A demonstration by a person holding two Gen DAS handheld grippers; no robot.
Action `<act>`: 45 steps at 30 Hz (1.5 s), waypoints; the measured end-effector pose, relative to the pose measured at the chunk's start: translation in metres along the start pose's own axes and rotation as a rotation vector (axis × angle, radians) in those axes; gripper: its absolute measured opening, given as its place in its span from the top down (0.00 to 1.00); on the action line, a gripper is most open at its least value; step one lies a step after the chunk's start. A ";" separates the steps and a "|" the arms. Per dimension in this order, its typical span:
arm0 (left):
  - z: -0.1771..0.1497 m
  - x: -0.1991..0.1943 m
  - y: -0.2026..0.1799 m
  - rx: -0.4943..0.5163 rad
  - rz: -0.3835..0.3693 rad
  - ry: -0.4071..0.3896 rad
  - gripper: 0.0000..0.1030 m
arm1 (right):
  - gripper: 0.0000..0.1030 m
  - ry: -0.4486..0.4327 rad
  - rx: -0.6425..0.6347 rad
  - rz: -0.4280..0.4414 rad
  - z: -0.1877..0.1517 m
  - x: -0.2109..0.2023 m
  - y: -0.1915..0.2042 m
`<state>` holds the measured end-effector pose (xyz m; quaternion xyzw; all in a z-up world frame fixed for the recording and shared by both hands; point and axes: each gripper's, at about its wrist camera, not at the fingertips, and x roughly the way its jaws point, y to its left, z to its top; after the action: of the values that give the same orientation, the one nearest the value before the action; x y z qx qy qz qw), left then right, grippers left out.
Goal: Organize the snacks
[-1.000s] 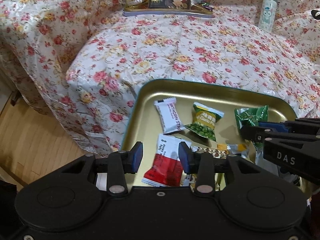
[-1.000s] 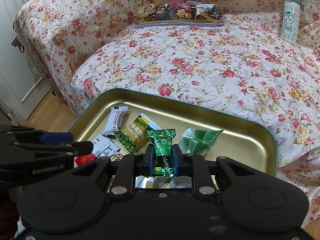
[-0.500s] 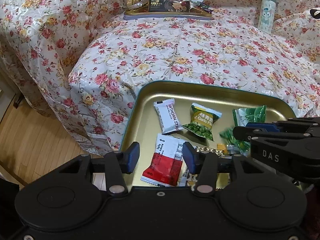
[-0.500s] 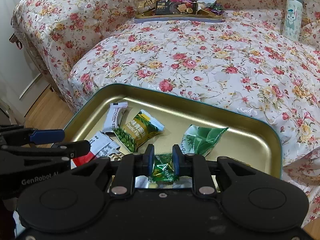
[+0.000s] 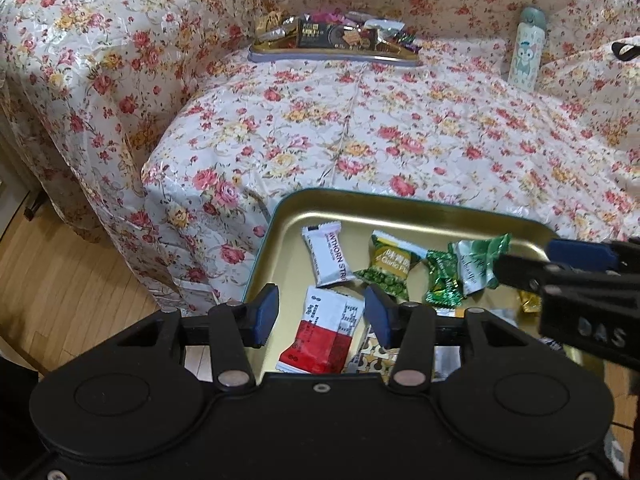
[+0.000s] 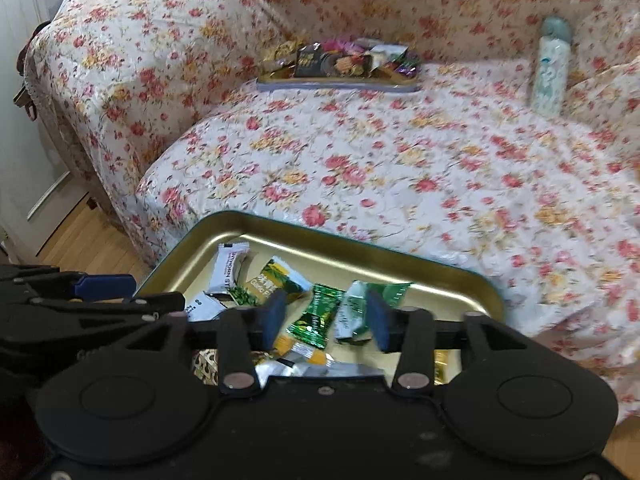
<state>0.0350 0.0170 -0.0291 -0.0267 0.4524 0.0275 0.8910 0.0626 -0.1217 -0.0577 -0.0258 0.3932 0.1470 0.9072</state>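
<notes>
**Snacks in the gold tray, both tongs open**

Snacks lie scattered in the gold tray (image 5: pixel 420 210) in front of me, which sits at the near edge of the floral-covered sofa (image 5: pixel 360 132).

From my left wrist camera, my left tongs (image 5: pixel 318 314) stand with jaws spread wide and nothing between the pads. Under the gap lies a red-and-white packet (image 5: pixel 324 336). Just beyond it a white strip packet (image 5: pixel 328 254) lies slanted, and to its right a garlic pea packet (image 5: pixel 388 270). Next comes a dark green candy (image 5: pixel 442 280), touching a pale green-and-white sachet (image 5: pixel 478 264). My right tongs (image 5: pixel 552 264) reach in from the right, their tip just beside that sachet. Far back on the sofa a second tray (image 5: pixel 332 58) is piled with mixed snacks, and a pale bottle (image 5: pixel 524 52) stands upright well to its right.

From my right wrist camera, which is somewhat blurred, my right tongs (image 6: pixel 326 322) are also parted, holding nothing. The dark green candy (image 6: pixel 314 318) lies on the tray (image 6: pixel 440 276) between the two pads, apart from both, and the pale sachet (image 6: pixel 356 308) rests just right of it, partly behind the right pad. The white strip packet (image 6: pixel 228 268) and the garlic pea packet (image 6: pixel 276 280) lie farther left. My left tongs (image 6: pixel 100 288) show at the left edge over the tray's near corner. The heaped second tray (image 6: pixel 340 82) and the bottle (image 6: pixel 550 68) sit far back.
</notes>
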 end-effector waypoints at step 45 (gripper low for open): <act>-0.012 -0.015 -0.026 0.044 -0.020 0.006 0.39 | 0.33 0.024 0.120 -0.154 -0.049 -0.032 -0.020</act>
<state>0.0184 -0.0102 -0.0238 -0.0116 0.4553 0.0088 0.8902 0.0134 -0.1567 -0.0697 -0.0034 0.4091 0.0527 0.9110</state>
